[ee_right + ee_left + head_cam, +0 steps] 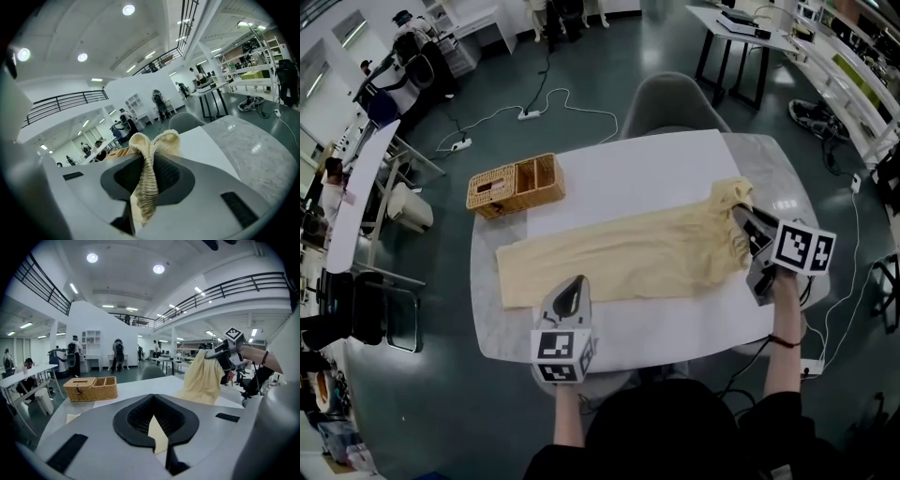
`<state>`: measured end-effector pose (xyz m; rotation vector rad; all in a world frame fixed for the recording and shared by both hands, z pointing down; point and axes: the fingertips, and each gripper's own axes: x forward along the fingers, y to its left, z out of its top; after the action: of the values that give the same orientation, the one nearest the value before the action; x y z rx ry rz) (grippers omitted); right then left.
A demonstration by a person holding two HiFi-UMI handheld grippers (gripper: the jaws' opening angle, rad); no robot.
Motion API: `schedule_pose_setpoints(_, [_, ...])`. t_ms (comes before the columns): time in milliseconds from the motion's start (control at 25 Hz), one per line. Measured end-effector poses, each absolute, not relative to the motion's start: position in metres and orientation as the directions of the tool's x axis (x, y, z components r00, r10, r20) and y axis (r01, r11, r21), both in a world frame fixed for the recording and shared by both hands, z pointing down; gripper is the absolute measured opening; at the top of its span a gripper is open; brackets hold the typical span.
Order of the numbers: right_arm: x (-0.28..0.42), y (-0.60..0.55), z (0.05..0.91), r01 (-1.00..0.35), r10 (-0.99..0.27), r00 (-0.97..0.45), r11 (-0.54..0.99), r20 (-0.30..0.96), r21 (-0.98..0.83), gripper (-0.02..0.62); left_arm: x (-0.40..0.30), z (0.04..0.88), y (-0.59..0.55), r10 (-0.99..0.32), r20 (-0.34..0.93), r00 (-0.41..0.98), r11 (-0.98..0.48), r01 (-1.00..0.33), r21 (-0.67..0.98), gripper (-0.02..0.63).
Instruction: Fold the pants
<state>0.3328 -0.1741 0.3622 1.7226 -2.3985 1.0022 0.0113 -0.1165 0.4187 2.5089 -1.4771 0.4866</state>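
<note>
Pale yellow pants [628, 253] lie stretched lengthwise across the white table [609, 178], legs toward the left. My right gripper [748, 232] is shut on the bunched ribbed waistband [145, 183] and holds that end lifted above the table at the right. In the left gripper view that raised cloth [204, 378] hangs from the right gripper. My left gripper [567, 298] is at the near edge of the pants, shut on a thin fold of the yellow fabric [158, 437].
A wicker basket [516, 185] with compartments stands on the table's far left, behind the pants. A grey chair [670, 105] is pushed in at the far side. Cables and power strips lie on the floor; other tables and people are further off.
</note>
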Motion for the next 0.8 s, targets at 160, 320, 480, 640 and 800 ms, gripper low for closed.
schedule_pose_setpoints(160, [0.303,-0.173,0.355,-0.857,-0.841,-0.403,0.207,0.362,-0.472,0.067,-0.010,0.415,-0.113,-0.817,0.368,0.444,-0.480,-0.878,-0.005,0.008])
schedule_pose_setpoints(320, [0.271,-0.172,0.354,-0.858,-0.838,-0.412,0.225,0.357,-0.462,0.067,-0.035,0.420,-0.110,-0.815,0.376,0.441,-0.478,-0.879,-0.005,0.008])
schedule_pose_setpoints(480, [0.242,-0.171,0.351,-0.860,-0.837,-0.417,0.237,0.354,-0.452,0.067,-0.057,0.419,-0.107,-0.815,0.379,0.438,-0.482,-0.876,-0.024,0.008])
schedule_pose_setpoints(640, [0.215,-0.170,0.351,-0.864,-0.837,-0.419,0.249,0.352,-0.437,0.067,-0.078,0.422,-0.105,-0.815,0.376,0.441,-0.484,-0.875,-0.022,0.008])
schedule_pose_setpoints(800, [0.199,-0.170,0.345,-0.863,-0.836,-0.427,0.261,0.345,-0.433,0.067,-0.090,0.419,-0.102,-0.814,0.374,0.445,-0.485,-0.874,-0.015,0.008])
